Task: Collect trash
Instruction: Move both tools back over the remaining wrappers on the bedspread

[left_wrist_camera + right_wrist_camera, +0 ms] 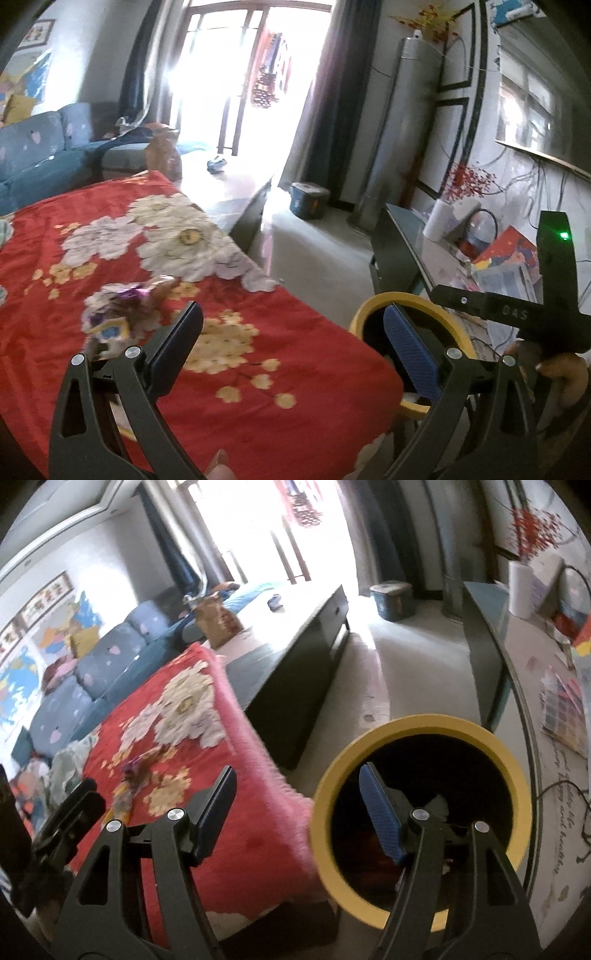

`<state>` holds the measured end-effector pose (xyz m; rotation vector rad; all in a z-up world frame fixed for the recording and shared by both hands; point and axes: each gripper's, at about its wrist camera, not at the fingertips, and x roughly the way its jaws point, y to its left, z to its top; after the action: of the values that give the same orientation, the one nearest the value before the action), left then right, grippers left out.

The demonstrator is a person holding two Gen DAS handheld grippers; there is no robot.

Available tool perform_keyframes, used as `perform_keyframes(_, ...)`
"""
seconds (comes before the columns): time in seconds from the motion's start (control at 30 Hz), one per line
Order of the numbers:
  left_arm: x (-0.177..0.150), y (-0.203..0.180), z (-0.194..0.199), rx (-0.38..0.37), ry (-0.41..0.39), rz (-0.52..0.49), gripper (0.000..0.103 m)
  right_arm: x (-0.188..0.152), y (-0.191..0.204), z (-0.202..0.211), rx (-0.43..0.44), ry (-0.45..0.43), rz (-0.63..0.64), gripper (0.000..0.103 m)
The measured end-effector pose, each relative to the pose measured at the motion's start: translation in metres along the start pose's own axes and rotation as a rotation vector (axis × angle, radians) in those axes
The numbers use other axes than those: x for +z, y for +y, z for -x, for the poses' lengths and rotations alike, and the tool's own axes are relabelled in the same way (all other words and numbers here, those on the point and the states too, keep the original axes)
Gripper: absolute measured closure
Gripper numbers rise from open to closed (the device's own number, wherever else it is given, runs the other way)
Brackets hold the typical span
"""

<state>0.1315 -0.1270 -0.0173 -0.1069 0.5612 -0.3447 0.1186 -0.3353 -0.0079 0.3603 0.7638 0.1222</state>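
Right wrist view: yellow-rimmed bin [424,738] is seen straight ahead and below the right gripper [299,805], mouth up, standing on the floor just beside the edge of the red floral cloth [236,738]. Bin interior is dark; contents cannot be made out. Right finger pad [380,816] is seen over the bin mouth, left finger over the cloth. Jaws are held wide apart, nothing between them, nothing touched.

Crumpled wrappers [136,771], purple and brown, are seen on the cloth ahead-left of this gripper, well apart from the bin. Picture is blurred there; count cannot be told.

Left wrist view: left gripper [295,336] is also spread wide, nothing pinched. Same wrappers [125,314] lie on the cloth [258,314] just ahead of its left finger [173,343], not touched. Bin [373,306] is partly hidden behind its right finger, down to the right. Other gripper's body and a person's hand [561,369] are seen at far right.

A blue lidded tub [308,199] sits on the floor far ahead, contents hidden.
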Motion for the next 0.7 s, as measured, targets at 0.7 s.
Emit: perform_keyframes(0.7,0.0,0.085,0.046,0.149,-0.073,0.138,0.008,-0.017,0.099,-0.013,0.114,0.074,0.213,0.039)
